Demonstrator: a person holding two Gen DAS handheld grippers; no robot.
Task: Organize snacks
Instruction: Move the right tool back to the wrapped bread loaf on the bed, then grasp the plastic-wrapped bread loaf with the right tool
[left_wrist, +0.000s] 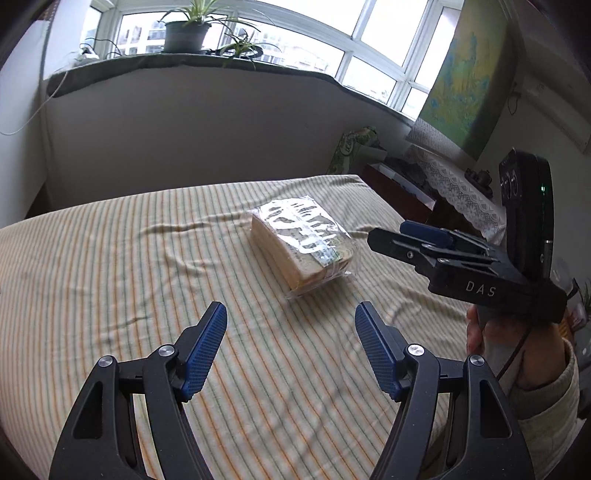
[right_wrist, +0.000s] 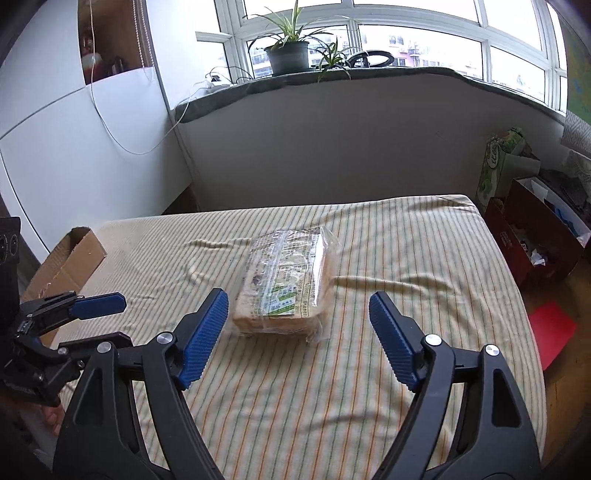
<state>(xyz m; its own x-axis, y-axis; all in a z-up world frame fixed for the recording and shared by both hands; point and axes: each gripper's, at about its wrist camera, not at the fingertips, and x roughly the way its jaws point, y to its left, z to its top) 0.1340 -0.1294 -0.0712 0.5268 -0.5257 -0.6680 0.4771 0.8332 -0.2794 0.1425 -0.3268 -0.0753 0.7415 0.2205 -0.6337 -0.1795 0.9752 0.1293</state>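
A wide bay window with white frames (right_wrist: 388, 37) is lighting the room from behind a dark curved sill (right_wrist: 332, 79), where a potted spider plant in a black pot (right_wrist: 288, 55) is standing. Below it, a table draped in a cream cloth with thin green and orange stripes (right_wrist: 406, 258) is taking up most of both views; the cloth is lying rumpled in soft ridges. At the table's far left corner an open brown cardboard box (right_wrist: 70, 258) is sitting, likely the place where snacks are meant to go. On the floor to the right, a dark red carton full of odds and ends (right_wrist: 535, 243) is resting.

Near the middle of the cloth, a clear plastic-wrapped block of pale sliced bread or wafers with a green printed label (right_wrist: 284, 284) is lying flat, well clear of the box.

The black left gripper with blue ribbed pads (left_wrist: 291, 350) is pointing down toward the pack, its jaws standing wide apart and holding nothing. The matching right gripper (right_wrist: 299, 336) is hovering just short of the pack's near end, its jaws also spread wide and empty, seemingly lined up so the pack can pass between the pads. Neither is touching the pack.
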